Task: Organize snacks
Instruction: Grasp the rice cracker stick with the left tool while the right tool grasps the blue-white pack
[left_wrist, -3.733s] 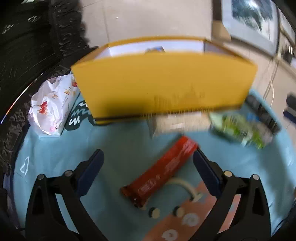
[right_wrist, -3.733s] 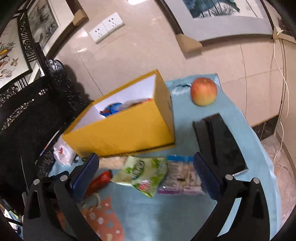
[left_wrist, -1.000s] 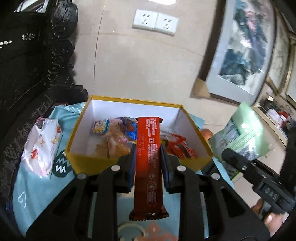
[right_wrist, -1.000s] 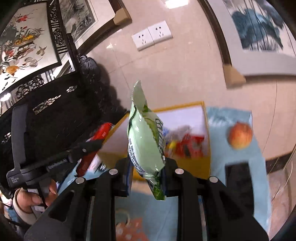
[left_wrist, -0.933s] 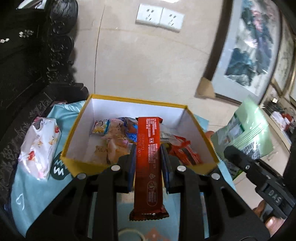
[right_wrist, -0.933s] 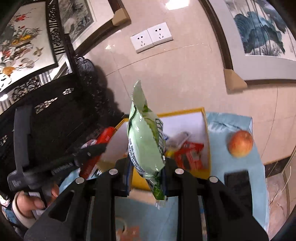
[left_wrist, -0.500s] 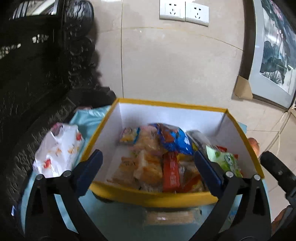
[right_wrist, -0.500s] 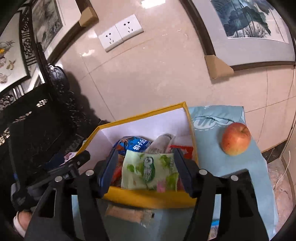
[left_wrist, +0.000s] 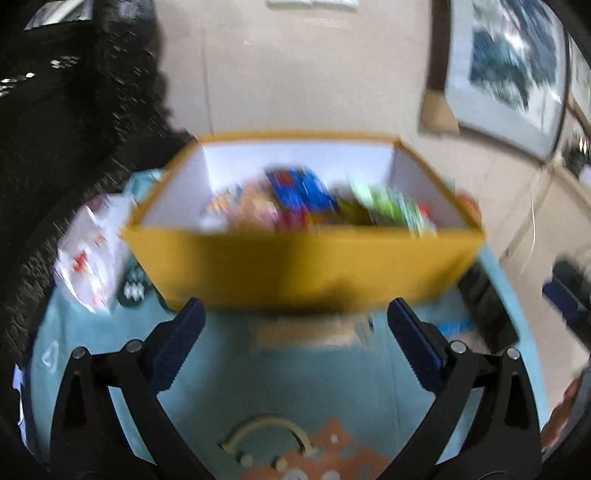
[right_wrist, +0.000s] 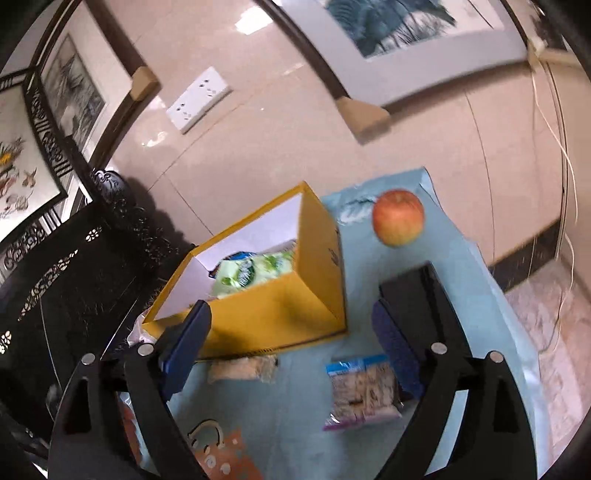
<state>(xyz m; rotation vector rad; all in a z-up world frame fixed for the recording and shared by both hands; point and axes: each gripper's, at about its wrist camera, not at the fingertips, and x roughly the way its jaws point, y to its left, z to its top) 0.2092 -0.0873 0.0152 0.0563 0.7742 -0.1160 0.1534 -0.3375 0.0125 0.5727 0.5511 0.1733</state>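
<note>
Nearby, apple (right_wrist: 398, 217) beside yellow box (right_wrist: 273, 306); left gripper (left_wrist: 295, 332) wide, empty; right gripper (right_wrist: 291, 332) opening, empty.

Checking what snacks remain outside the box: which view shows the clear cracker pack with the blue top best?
The right wrist view: the cracker pack lies whole and fairly sharp on the blue tablecloth. In the left wrist view only a blurred blue bit shows.
</note>
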